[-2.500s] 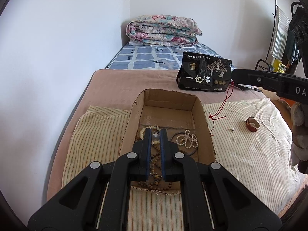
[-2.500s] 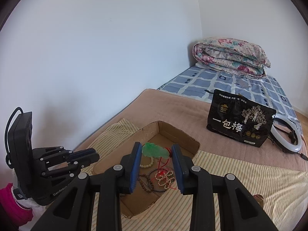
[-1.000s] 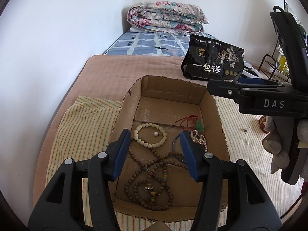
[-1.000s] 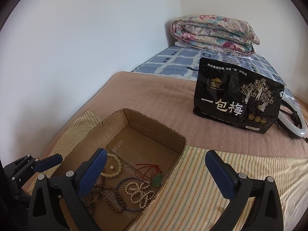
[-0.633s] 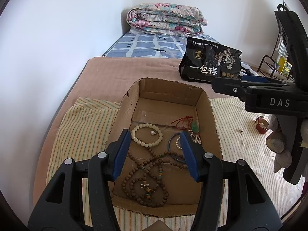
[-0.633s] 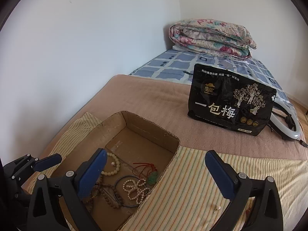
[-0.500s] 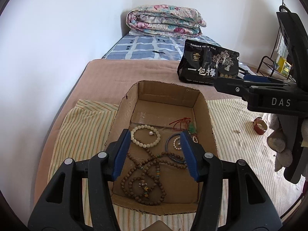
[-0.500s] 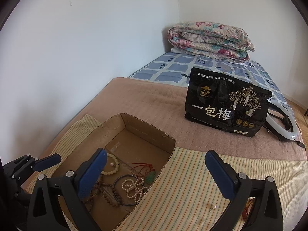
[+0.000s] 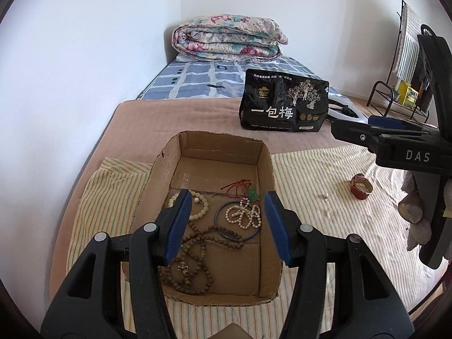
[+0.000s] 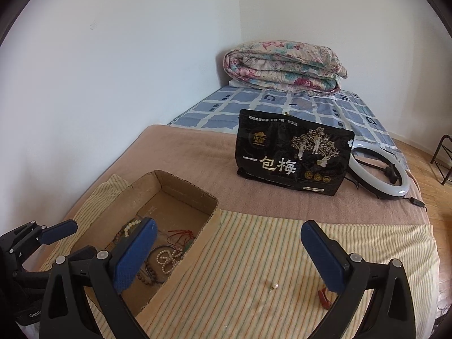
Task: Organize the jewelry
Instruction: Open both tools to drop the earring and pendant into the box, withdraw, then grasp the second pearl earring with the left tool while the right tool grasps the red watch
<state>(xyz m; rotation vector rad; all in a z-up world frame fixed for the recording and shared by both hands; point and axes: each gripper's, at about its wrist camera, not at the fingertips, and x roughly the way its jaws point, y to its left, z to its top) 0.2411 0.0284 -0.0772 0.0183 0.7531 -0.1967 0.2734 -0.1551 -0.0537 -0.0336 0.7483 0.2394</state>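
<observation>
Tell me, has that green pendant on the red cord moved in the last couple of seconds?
Yes. The green pendant was clamped in the right gripper above the cardboard box; now it lies inside, near the right wall.

Both grippers: black plastic frames, silver screw heads at pivots, blue textured pads on fingers. Left gripper [image 9: 226,220], right gripper [image 10: 226,251]. Right unit's side reads "DAS" in white; left's shows "Gen…".

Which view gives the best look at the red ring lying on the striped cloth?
The left wrist view: the red ring lies whole and unobstructed on the striped cloth. In the right wrist view only a red sliver shows, the rest hidden behind the right gripper's fingers.
</observation>
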